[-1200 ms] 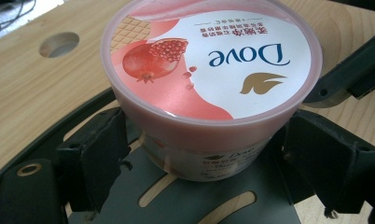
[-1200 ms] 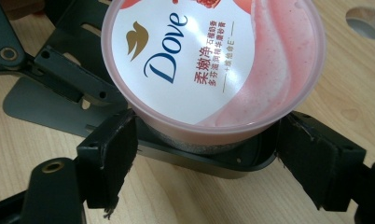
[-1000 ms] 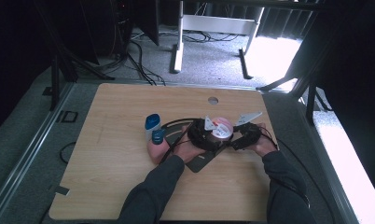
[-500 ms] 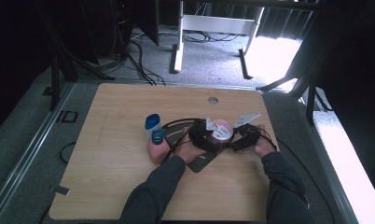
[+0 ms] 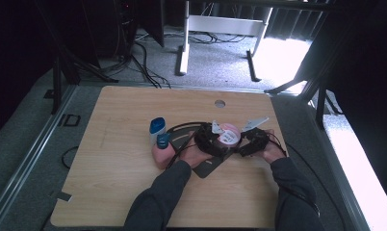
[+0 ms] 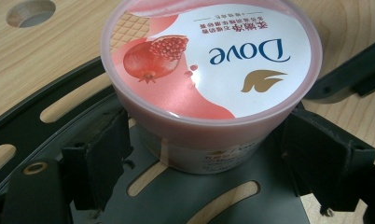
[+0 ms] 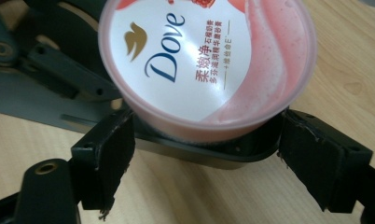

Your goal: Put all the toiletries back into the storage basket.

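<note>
A pink Dove jar with a white and pink lid stands upright on the wooden table, right of centre. My left gripper comes at it from the left. In the left gripper view the two black pads press the jar's lower body from both sides, so the left gripper is shut on it. My right gripper comes from the right. Its pads sit against the rim of the lid, and the right gripper looks shut on it.
A white bottle with a blue cap and a pink pump bottle stand just left of my left hand. A round cable hole lies behind the jar. Black cables loop around the grippers.
Hardly anything differs. Both grippers stay at the jar, and the right hand has edged slightly left toward it.
</note>
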### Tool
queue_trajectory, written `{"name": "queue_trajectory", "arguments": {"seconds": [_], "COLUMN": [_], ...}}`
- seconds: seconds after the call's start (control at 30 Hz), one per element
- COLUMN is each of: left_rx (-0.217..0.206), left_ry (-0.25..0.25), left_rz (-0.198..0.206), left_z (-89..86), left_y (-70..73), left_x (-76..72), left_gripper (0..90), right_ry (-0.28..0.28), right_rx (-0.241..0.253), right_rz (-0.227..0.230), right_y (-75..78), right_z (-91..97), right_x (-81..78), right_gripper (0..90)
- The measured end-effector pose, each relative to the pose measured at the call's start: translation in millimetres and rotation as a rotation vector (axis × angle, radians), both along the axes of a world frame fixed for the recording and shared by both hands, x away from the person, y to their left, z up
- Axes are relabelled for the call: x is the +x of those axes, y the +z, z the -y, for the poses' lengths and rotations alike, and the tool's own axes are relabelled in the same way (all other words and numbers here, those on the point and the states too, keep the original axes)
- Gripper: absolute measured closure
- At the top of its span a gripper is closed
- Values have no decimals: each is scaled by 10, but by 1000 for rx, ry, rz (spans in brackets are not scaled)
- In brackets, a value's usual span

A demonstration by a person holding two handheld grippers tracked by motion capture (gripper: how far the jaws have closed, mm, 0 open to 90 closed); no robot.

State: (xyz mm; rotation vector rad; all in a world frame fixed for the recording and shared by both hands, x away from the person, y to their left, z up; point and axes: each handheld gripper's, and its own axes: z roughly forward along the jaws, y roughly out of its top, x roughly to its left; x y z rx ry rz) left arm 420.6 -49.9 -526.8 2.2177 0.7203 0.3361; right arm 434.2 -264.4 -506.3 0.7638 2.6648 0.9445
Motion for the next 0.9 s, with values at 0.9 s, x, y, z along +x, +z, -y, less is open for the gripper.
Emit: {"name": "queue_trajectory", "arguments": {"seconds": [0.9], "left_rx": [34], "left_ry": [-2], "left_rz": [13], "left_z": [9], "left_y": [1], "left_x": [-18], "left_gripper": [170], "right_ry": [-27], "right_rx": [42], "right_rz": [-51], "right_y": [-163], "right_z": [128], "right_x": [-5], "right_gripper": [195]}}
